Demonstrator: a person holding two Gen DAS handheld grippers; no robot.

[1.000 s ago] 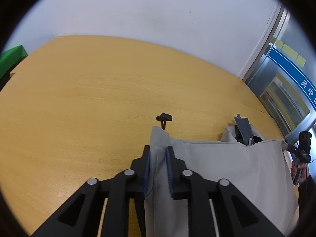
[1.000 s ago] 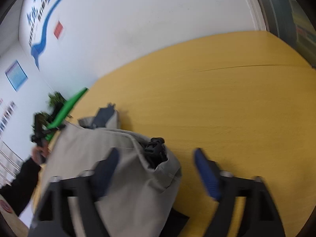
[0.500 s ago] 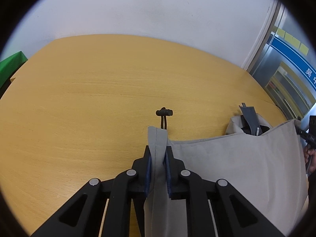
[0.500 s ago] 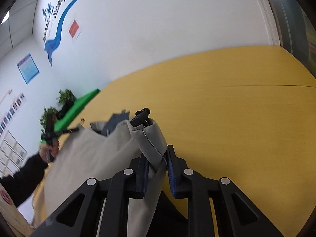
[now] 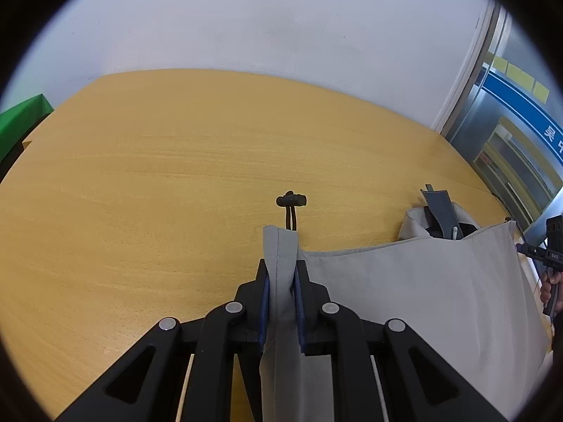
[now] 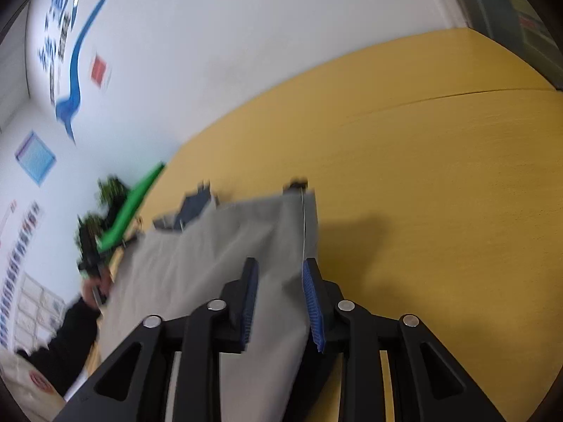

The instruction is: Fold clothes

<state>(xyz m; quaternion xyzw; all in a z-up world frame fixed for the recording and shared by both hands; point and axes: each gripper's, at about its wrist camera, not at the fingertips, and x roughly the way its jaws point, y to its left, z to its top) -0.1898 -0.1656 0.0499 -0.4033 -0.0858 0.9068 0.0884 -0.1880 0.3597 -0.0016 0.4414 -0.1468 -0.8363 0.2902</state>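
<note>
A grey garment (image 5: 415,281) hangs stretched between both grippers above the yellow wooden table (image 5: 140,176). My left gripper (image 5: 281,265) is shut on one hem corner, where a black cord toggle (image 5: 291,200) sticks out. The other corner reaches the right gripper (image 5: 553,242), held by a hand (image 5: 549,290) at the right edge. In the blurred right wrist view, my right gripper (image 6: 279,263) is shut on a grey garment (image 6: 211,253) fold. A dark inner collar (image 5: 440,207) shows behind the top edge.
A green object (image 5: 21,123) lies at the table's left end, beside a plant (image 6: 109,190). A white wall runs behind the table, with a metal-framed glass door (image 5: 510,123) at the right. A black sleeve (image 6: 67,334) shows far left in the right wrist view.
The right gripper, open over the bunched garment a second ago, has shut on its corner and pulled it away. The cloth now spans taut. The left gripper kept its hold.
</note>
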